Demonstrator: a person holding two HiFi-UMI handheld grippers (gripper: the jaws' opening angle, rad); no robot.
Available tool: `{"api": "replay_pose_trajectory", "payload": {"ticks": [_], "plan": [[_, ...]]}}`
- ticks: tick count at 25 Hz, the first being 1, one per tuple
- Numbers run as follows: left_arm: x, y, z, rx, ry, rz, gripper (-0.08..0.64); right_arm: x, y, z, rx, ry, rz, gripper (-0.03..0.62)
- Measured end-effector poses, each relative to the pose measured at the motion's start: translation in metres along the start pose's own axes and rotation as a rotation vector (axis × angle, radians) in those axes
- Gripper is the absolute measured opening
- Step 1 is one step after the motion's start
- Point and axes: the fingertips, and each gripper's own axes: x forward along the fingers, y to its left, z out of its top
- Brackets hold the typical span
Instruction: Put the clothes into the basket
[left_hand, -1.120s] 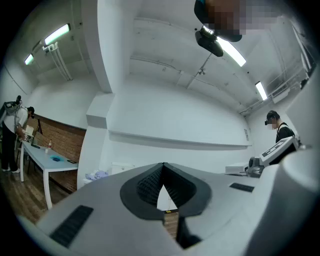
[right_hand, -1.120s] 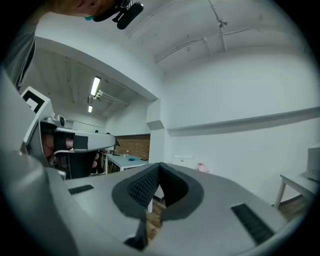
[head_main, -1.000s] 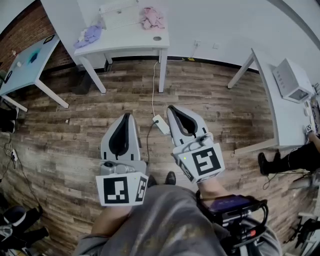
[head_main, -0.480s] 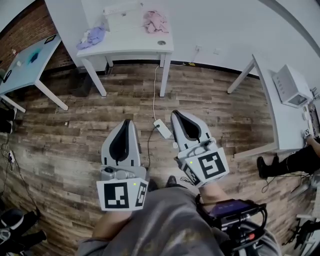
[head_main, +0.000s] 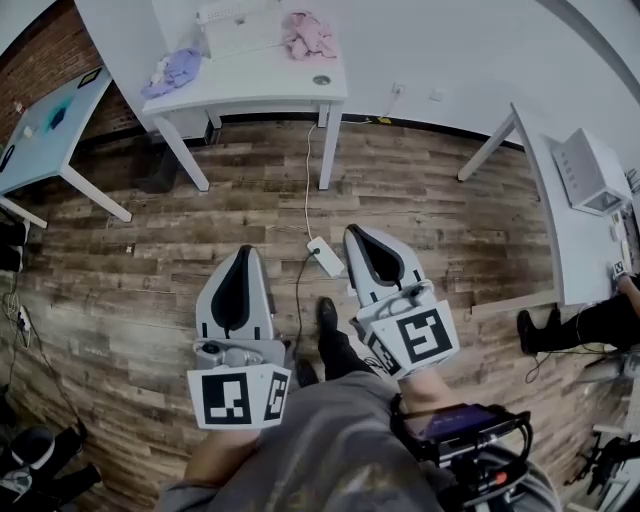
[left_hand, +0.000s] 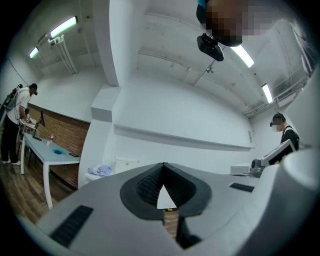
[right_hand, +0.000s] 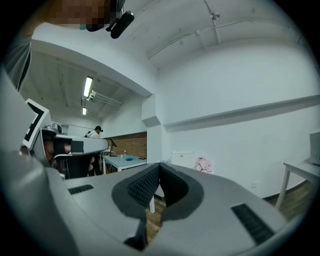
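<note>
A white table (head_main: 262, 88) stands far ahead across the wooden floor. On it lie a lavender garment (head_main: 175, 71) at the left, a pink garment (head_main: 307, 35) at the right, and a white basket (head_main: 240, 27) between them. My left gripper (head_main: 243, 252) and right gripper (head_main: 353, 233) are held low in front of the person, side by side, both shut and holding nothing. The left gripper view shows its tips (left_hand: 163, 165) closed, with the lavender garment (left_hand: 102, 170) far off. The right gripper (right_hand: 159, 165) points toward the pink garment (right_hand: 202, 164).
A blue-topped table (head_main: 50, 125) stands at the left, and a white desk (head_main: 560, 230) with a white box (head_main: 590, 160) at the right. A power strip (head_main: 325, 256) and its cable lie on the floor ahead. The person's shoe (head_main: 328, 322) is between the grippers. Another person (head_main: 585, 320) is at the right.
The person's foot has stepped forward between the two grippers. Both grippers stay shut and have barely moved in the view.
</note>
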Motion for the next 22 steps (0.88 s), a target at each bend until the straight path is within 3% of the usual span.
{"api": "replay_pose_trajectory", "payload": {"ticks": [13, 22], "plan": [[0.171, -0.002, -0.008, 0.066, 0.015, 0.017, 0.008, 0.133, -0.112, -0.011, 0.044, 0.021, 0.084, 0.008], [0.227, 0.011, 0.003, 0.117, -0.008, 0.061, 0.008, 0.197, -0.144, -0.002, 0.047, -0.014, 0.154, 0.008]]}}
